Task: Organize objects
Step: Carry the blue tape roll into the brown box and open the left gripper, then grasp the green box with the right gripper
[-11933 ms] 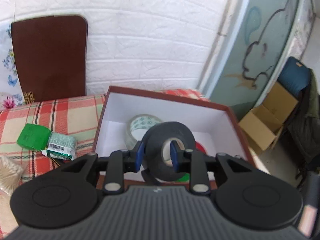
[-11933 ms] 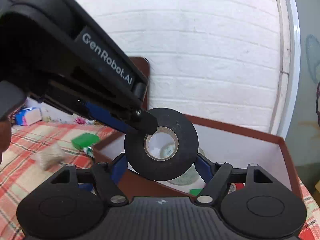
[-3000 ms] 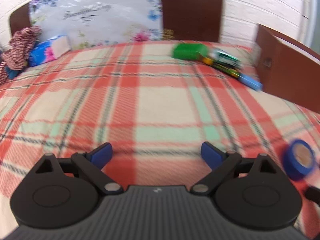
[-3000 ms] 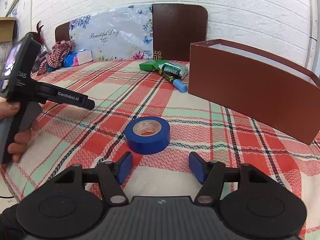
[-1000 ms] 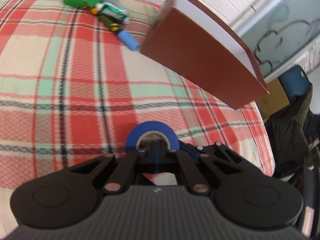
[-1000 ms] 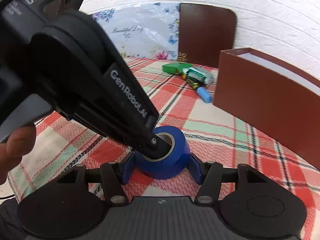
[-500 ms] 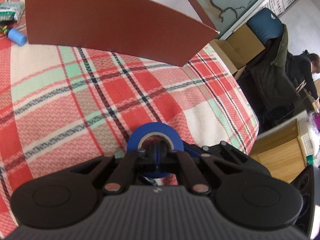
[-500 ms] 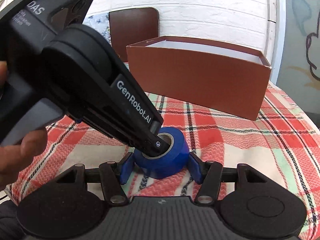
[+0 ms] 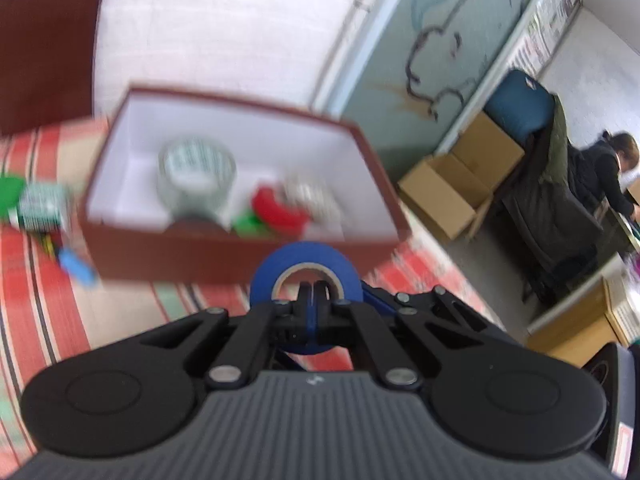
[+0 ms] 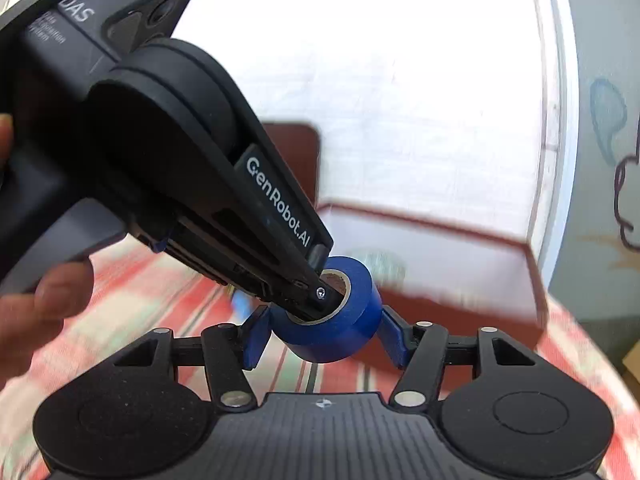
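Note:
A blue tape roll (image 9: 306, 266) (image 10: 334, 332) hangs in the air in front of the brown box (image 9: 240, 248) (image 10: 460, 296). My right gripper (image 10: 326, 338) is shut on the roll's outer sides. My left gripper (image 9: 314, 300) is shut with its fingertips together inside the roll's core; it shows in the right wrist view as a black arm (image 10: 248, 216) coming in from the upper left. The box holds a clear tape roll (image 9: 196, 184), a red roll (image 9: 276, 210), a green piece (image 9: 250, 224) and more.
A plaid cloth (image 9: 48, 320) covers the table. A green pack (image 9: 8, 196), a packet (image 9: 42, 208) and a blue tube (image 9: 74, 266) lie left of the box. A brown board (image 9: 46, 48) leans on the white wall. Cardboard boxes (image 9: 456, 184) and a person (image 9: 612, 176) are at right.
Both grippers have lifted the blue roll off the cloth and carried it towards the box. The view now looks down into the open box.

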A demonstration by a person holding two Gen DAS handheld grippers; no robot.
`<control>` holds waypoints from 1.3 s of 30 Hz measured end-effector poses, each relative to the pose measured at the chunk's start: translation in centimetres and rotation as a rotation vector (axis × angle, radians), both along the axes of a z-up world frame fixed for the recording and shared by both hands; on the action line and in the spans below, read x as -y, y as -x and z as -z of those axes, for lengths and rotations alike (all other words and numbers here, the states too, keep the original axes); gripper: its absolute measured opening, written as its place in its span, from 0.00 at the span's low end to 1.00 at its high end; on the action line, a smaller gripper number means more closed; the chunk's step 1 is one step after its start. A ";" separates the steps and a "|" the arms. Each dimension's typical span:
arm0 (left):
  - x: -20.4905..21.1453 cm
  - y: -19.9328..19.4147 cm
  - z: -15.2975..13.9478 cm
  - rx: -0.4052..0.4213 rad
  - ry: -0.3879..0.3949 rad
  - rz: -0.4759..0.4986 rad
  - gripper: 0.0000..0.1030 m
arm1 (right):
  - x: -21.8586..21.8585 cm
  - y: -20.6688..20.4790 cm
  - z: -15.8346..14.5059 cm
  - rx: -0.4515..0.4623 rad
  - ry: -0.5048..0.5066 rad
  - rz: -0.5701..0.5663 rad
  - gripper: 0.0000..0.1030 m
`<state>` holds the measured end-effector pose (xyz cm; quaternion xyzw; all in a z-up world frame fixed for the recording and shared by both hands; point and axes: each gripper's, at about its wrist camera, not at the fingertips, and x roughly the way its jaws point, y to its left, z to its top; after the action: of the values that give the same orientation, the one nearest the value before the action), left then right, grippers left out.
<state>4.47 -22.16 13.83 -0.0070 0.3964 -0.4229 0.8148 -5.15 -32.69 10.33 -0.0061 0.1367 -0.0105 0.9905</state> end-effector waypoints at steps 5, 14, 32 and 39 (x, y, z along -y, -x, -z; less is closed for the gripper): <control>1.8 -4.1 -1.0 0.018 0.000 -0.050 0.05 | 2.2 -4.6 -0.7 0.006 -0.035 0.017 0.56; 0.6 -5.9 0.5 0.144 -0.086 -0.224 0.55 | 4.2 -8.0 1.1 -0.065 -0.019 0.121 0.68; -13.4 -2.9 7.1 0.110 -0.299 -0.438 0.56 | -7.2 -4.1 5.5 -0.256 -0.098 -0.069 0.68; -21.8 -6.1 10.2 0.088 -0.344 -0.625 0.57 | -12.1 -6.2 6.7 -0.333 -0.034 -0.166 0.67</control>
<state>10.54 -0.39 3.68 0.0277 0.4049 -0.0805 0.9104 1.01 -20.62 3.62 -0.0025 0.2981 0.0748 0.9516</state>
